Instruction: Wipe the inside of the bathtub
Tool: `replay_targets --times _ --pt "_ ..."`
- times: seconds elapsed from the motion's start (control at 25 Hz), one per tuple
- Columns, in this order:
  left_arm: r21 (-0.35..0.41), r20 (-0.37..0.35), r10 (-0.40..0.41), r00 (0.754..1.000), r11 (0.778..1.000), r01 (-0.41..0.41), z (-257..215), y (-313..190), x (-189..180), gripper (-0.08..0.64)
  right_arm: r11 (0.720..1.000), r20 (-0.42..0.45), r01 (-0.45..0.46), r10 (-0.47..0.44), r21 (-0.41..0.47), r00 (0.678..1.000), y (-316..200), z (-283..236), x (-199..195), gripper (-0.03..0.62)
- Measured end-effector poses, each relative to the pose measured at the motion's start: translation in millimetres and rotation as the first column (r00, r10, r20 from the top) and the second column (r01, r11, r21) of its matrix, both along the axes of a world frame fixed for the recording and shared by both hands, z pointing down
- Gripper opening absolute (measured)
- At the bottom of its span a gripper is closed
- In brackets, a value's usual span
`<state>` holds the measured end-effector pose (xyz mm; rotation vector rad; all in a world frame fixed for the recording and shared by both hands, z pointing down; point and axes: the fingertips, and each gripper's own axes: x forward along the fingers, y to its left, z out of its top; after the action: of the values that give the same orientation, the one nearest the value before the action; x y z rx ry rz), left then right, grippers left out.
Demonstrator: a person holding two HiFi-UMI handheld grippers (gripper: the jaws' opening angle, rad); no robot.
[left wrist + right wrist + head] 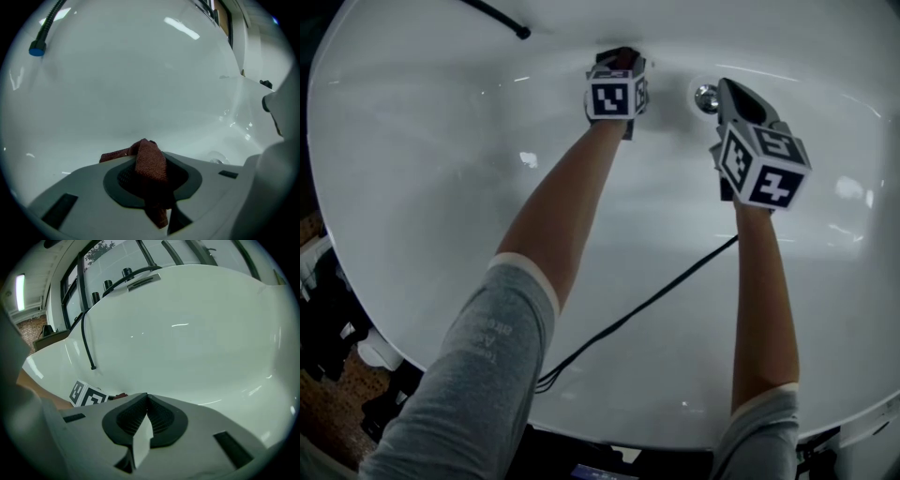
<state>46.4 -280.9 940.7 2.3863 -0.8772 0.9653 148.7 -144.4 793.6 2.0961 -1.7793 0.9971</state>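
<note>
Dark red woven cloth (151, 168): I am clamping it in my left gripper (146, 143), whose jaws are closing tight on the fabric. One fold is running up between them and over the tips, a corner is poking out to the left, and a loose end is hanging back towards the camera.
Cloth's place: it is sitting low on the far wall of the glossy white bathtub (422, 159), right at the enamel and just left of the round chrome drain fitting (706, 97). Whether it is pressing on the surface I cannot tell.
Right gripper (146, 397): my jaws are meeting along their whole length and nipping a small flat white slip (142, 439), which is hanging down from the seam. The tips are pointing at the tub wall, just beside the chrome fitting.
Marker cubes: the left gripper's cube (612, 98) and the right gripper's cube (764, 164) are both showing black-and-white squares to the head view.
Arms: both bare forearms are reaching down into the tub, with grey sleeves (478, 375) ending near the elbows.
Thin black hose (86, 341): it is dangling from the rim down the wall, its end hanging free to the left of my left gripper.
Black cable (647, 305): it is lying across the tub floor, running from the near rim up towards my right forearm.
</note>
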Motion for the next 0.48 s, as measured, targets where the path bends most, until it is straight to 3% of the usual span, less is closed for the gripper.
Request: replay_targets --times 0.24,0.48 --pt "-0.071 -0.019 0.122 0.992 0.990 -0.123 5.9 52.1 52.7 0.092 1.000 -0.008 0.009 -0.009 -0.018 1.000 5.4 4.2 -0.8 0.008" --pt "-0.024 0.032 0.195 0.980 0.981 -0.195 5.4 55.6 60.0 0.092 0.999 -0.025 0.026 -0.027 -0.022 0.999 2.9 2.6 -4.4 0.008"
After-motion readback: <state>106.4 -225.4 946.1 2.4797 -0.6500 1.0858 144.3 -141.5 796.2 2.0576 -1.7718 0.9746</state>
